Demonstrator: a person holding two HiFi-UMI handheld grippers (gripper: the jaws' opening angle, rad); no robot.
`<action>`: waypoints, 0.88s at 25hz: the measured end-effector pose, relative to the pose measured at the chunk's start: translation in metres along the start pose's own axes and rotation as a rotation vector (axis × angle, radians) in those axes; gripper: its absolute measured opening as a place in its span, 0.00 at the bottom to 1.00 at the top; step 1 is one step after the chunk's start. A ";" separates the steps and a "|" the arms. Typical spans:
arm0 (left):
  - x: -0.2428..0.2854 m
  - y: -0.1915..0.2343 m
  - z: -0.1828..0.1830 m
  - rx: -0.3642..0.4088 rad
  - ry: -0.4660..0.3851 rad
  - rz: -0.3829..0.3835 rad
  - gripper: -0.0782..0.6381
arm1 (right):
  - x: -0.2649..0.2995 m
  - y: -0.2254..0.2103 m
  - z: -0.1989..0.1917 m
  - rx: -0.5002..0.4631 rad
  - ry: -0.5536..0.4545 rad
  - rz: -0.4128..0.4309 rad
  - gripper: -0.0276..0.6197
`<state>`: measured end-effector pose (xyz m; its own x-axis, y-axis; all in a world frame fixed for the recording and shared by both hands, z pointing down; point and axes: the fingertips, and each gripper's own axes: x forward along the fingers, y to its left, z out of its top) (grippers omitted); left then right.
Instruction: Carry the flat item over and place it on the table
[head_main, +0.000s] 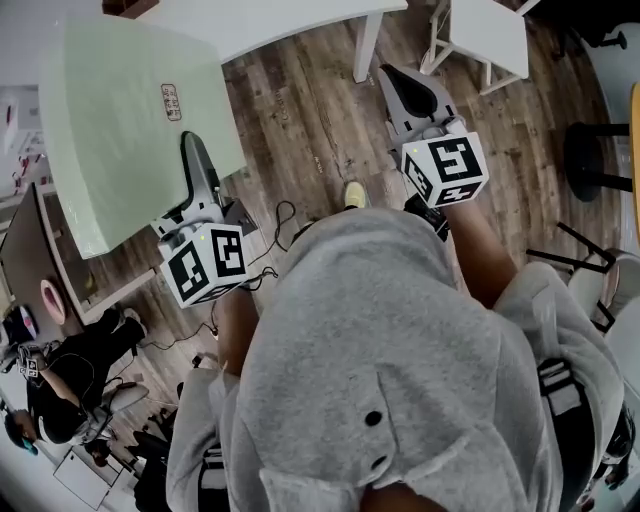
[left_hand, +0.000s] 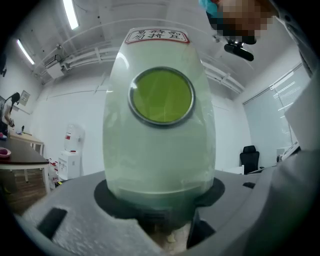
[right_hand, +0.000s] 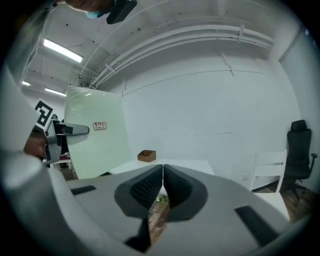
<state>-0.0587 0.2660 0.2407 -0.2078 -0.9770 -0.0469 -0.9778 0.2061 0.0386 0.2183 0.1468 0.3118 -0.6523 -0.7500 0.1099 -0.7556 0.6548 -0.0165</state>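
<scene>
The pale green flat board (head_main: 120, 130) is clamped edge-on by the left hand-held gripper (head_main: 197, 170), above the floor (head_main: 300, 130) and short of the white counter (head_main: 300, 20) ahead; the right hand-held gripper (head_main: 412, 92) is closed, empty.

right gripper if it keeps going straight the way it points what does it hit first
Most likely the white table, just ahead of the right gripper, though depth is unclear.

Office-type workroom or lab: wood-plank floor (head_main: 300, 110) with loose cables (head_main: 285, 215), white tables (right_hand: 192, 164), black office chair (right_hand: 299, 150), water dispenser (left_hand: 70, 150), plain white walls (right_hand: 210, 110), tube lights (left_hand: 71, 12), exposed ceiling pipes (right_hand: 190, 37).
</scene>
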 end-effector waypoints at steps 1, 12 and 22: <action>0.002 -0.005 -0.001 0.001 0.000 0.002 0.51 | 0.000 -0.005 -0.001 0.002 -0.001 0.005 0.08; 0.008 -0.021 0.002 -0.001 -0.006 0.032 0.51 | 0.008 -0.015 -0.002 0.004 -0.015 0.075 0.08; 0.019 -0.021 0.015 0.010 -0.044 0.027 0.51 | 0.011 -0.020 -0.004 0.011 -0.028 0.082 0.08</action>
<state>-0.0421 0.2441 0.2244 -0.2347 -0.9679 -0.0897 -0.9720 0.2329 0.0301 0.2262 0.1259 0.3175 -0.7130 -0.6967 0.0795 -0.7004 0.7129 -0.0347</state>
